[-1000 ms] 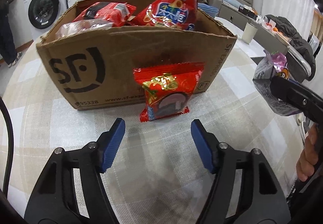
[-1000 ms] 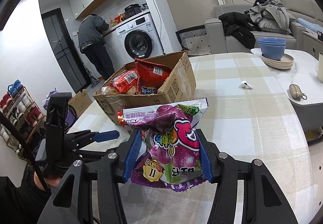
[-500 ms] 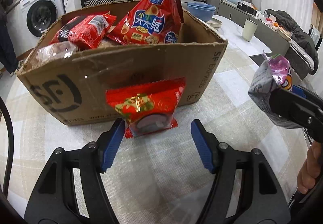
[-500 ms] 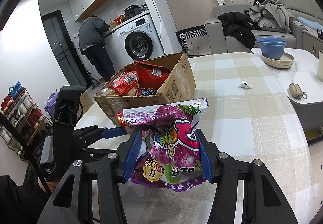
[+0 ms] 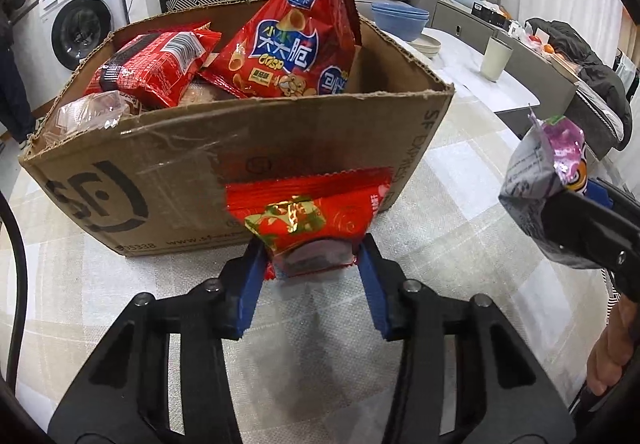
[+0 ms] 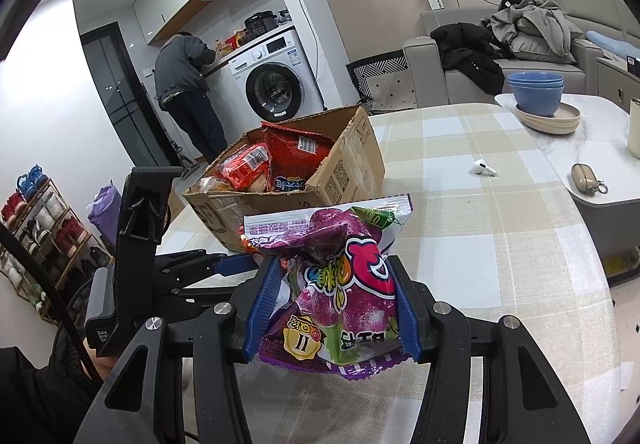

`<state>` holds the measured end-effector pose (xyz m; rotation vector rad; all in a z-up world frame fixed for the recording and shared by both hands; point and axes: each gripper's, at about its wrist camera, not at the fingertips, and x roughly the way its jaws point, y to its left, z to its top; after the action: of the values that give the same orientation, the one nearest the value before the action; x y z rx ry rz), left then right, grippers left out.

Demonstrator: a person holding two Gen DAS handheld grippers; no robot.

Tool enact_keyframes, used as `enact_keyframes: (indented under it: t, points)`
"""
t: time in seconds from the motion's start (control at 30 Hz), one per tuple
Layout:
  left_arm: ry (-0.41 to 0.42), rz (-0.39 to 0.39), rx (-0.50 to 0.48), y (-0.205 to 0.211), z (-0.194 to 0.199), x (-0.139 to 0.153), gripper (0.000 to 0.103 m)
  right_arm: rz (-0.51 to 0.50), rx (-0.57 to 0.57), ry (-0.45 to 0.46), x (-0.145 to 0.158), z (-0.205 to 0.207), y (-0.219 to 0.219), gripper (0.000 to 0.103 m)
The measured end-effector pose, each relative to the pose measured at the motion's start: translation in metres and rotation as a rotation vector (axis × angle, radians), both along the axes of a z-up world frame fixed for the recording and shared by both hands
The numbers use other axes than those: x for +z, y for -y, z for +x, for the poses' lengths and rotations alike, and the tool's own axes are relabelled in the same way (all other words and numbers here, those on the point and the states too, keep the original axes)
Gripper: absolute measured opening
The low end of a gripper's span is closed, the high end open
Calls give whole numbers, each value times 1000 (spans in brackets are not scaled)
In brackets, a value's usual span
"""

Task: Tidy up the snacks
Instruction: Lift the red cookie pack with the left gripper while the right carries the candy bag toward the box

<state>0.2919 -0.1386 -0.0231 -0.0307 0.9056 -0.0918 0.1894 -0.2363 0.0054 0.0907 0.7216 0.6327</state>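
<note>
Against the near wall of the box, a red packet is propped on the checked table, its lower end between the blue pads of the left gripper. The jaws are closing on it; the pads are seen at the packet's lower corners, but a firm pinch cannot be confirmed yet. Over the table to the right, a purple packet is held clear of the cloth, clamped at a narrow setting between the pads of the right gripper.

The step in hand is judged to be the pick-up of the red packet, with the purple one kept waiting. The box is already loaded with red bags, one large crisp bag standing tall at the far right side.

For the next move, the grip must first be completed low on the red packet. The packet must then be lifted clear of the near cardboard rim and carried over it, since the wall stands directly behind. A free spot is needed beside the crisp bag, where some room is visible at the right corner. Slippery foil and soft contents are to be expected, so a squeeze on the sealed edge alone may let it slide.
</note>
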Motion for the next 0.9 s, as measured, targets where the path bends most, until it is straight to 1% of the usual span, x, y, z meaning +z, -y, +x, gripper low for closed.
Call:
enact_keyframes:
  t: [0.07,0.1,0.4,0.67,0.9]
  points:
    - [5,8,-4,2,-2,-2,42,-1,-2,-3,0,1,1,54]
    - [7,9,-8,2,-10,-4,42,-3,-2,-3,-1,1,1,54]
    - [13,8,-29,10,-19,-8,42,-4,-6,-5,0,2,3,54]
    - [18,-2,-24,2,-36,-9,42,-10,-4,-9,-3,1,4,54]
    - [22,-23,-20,-6,-48,-7,42,-27,9,-18,-12,2,-5,54]
